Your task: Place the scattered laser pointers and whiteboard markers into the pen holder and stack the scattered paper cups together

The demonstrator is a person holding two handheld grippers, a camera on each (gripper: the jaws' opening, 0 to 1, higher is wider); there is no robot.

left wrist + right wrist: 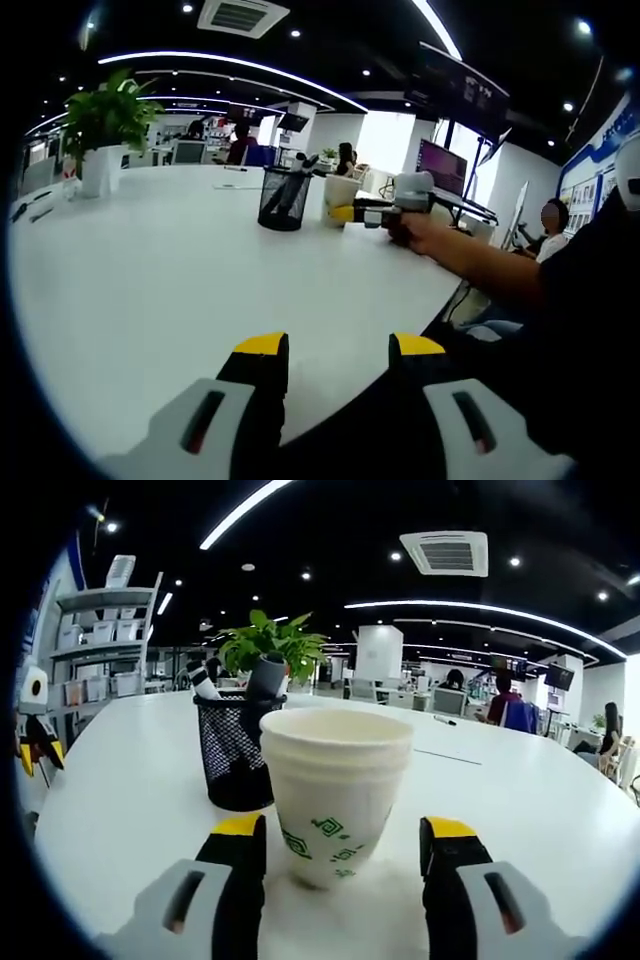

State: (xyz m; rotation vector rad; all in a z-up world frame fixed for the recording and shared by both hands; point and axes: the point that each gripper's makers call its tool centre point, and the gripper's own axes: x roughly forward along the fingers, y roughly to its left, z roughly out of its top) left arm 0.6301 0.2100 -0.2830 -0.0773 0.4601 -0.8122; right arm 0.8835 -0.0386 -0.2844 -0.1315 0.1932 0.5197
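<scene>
A white paper cup point(335, 790) with green marks stands upright on the white table point(120, 810). My right gripper point(345, 830) is open, with one jaw on each side of the cup and a small gap at both. Just behind the cup to the left is the black mesh pen holder point(235, 750), and markers point(205, 680) stick up out of it. In the left gripper view, the pen holder point(283, 198), the cup point(340, 195) and the hand-held right gripper point(385, 212) sit far across the table. My left gripper point(338, 350) is open over the near table edge and holds nothing.
A potted plant point(105, 125) stands at the table's far corner, with small dark items point(30, 210) near it. A sheet and a pen point(440, 720) lie further along the table. The person's arm point(480, 265) reaches in from the right. A shelf point(110, 630) stands beyond the table.
</scene>
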